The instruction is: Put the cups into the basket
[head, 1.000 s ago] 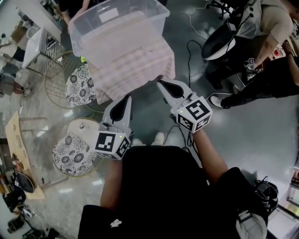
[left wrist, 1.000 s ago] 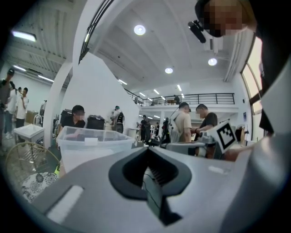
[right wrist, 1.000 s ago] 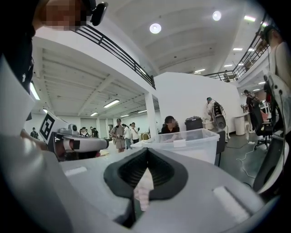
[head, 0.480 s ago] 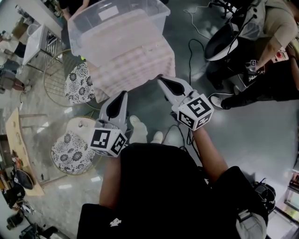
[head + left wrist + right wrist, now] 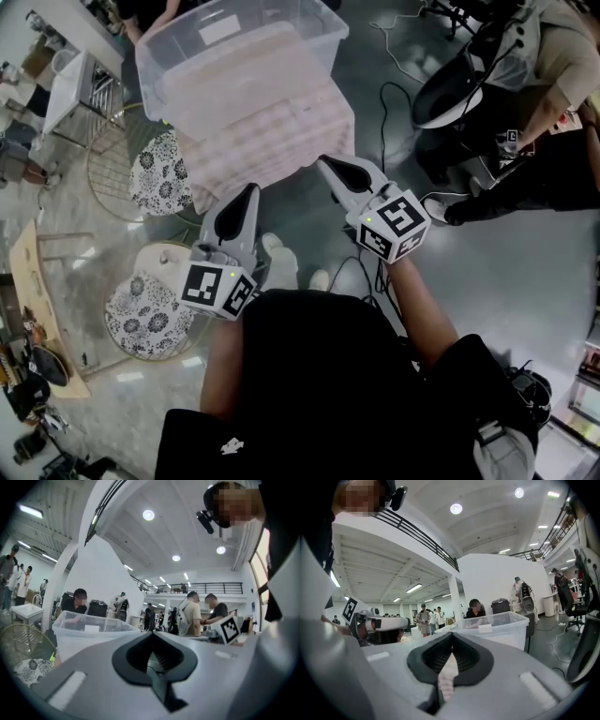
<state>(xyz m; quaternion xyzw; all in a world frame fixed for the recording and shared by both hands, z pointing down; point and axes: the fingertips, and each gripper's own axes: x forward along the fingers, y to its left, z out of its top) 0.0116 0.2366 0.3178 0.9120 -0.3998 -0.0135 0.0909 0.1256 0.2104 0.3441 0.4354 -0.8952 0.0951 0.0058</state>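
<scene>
Your left tongs [image 5: 249, 193] are pressed shut with nothing between them; the left gripper view shows the two dark pads meeting along one seam. Your right tongs [image 5: 328, 166] are closed the same way. The pale checked sliver showing through their seam looks like the cloth beyond them, not something pinched. Both pairs are held up in front of your body at the middle of the head view, tips pointing toward the upper part of the frame, the right pair nearer the table.

Just past the tips is the checked tablecloth [image 5: 281, 131], and on it, toward the upper left, sits the clear tub [image 5: 317, 52], probably the container the task means. No cups show in any view, neither on the cloth nor inside the tub as far as its cloudy walls let you see, so the work has not begun.

Before reaching, find the cups: tilt your head up or look round the table's far side. Then open one pair wide well short of a cup, come in level with its side wall, and close on the wall, not the rim.

At the left of the frame stand two flowered stools [image 5: 141, 305] and a gold wire frame [image 5: 103, 159]; cables [image 5: 382, 103] trail on the floor at upper right, so mind your feet.
</scene>
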